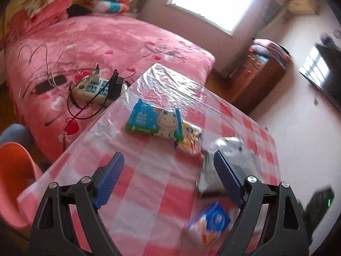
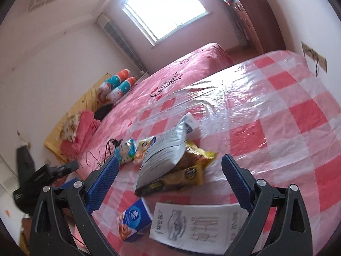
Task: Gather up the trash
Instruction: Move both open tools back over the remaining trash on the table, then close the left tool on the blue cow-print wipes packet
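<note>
Our left gripper (image 1: 168, 160) points steeply down at the surface, its blue ribbed jaws spread wide with nothing between them, only bare checked cloth below the gap. Just beside its right jaw lies a crumpled silver-grey foil wrapper (image 1: 210, 177), blurred, partly hidden behind that jaw. Nearer the camera, low between the arms of the gripper, a small blue-and-orange snack carton (image 1: 210, 221) lies on its side. Ahead of the jaws rests a blue-and-green wipes packet printed with a white cartoon figure (image 1: 154, 121), and touching its right end a yellow-orange snack bag (image 1: 190, 140).

Our right gripper (image 2: 170, 166) tilts less steeply and is rolled, so the room leans in its view. Its jaws also stand wide apart and pinch nothing. Between them, farther off on the surface, sits a heap: a silver-white printed foil pouch (image 2: 162, 160) leaning tilted on top of a yellow-and-brown crisp bag (image 2: 191, 166). Closer to the camera lies a flat white paper packet with grey drawings (image 2: 191, 226), its right end passing behind the right jaw, and the carton just beside its left end.

All this trash lies on the pink-and-white checked surface under clear plastic film (image 2: 277, 117). Beyond its far edge stands a bed with a pink cover (image 1: 85, 49), carrying a white power strip with black cables (image 1: 96, 89). A bright window (image 2: 162, 6) and a brown wooden cabinet (image 1: 260, 74) close the room.
</note>
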Demonstrator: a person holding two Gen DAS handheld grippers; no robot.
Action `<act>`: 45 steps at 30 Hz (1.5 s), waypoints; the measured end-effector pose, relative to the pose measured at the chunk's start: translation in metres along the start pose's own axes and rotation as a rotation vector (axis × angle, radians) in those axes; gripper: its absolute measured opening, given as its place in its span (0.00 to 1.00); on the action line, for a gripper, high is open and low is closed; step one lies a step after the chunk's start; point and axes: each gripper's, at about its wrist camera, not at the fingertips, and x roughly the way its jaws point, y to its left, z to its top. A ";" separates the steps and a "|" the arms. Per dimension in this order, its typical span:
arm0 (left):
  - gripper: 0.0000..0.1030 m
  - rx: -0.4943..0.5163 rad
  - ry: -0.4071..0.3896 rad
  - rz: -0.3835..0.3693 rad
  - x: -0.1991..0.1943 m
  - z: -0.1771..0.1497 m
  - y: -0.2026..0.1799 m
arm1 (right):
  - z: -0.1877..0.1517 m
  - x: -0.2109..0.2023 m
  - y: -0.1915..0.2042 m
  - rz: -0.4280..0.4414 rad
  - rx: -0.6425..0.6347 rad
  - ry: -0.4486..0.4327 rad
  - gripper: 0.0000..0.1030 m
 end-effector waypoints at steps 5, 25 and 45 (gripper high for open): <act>0.84 -0.199 0.042 0.006 0.044 0.018 0.007 | 0.003 0.002 -0.009 0.019 0.021 0.016 0.93; 0.84 -0.491 0.046 0.155 0.131 0.054 0.017 | 0.003 0.001 -0.029 0.100 0.060 0.060 0.93; 0.50 -0.067 0.110 0.262 0.137 0.028 -0.022 | 0.001 0.005 -0.036 0.008 0.033 0.117 0.93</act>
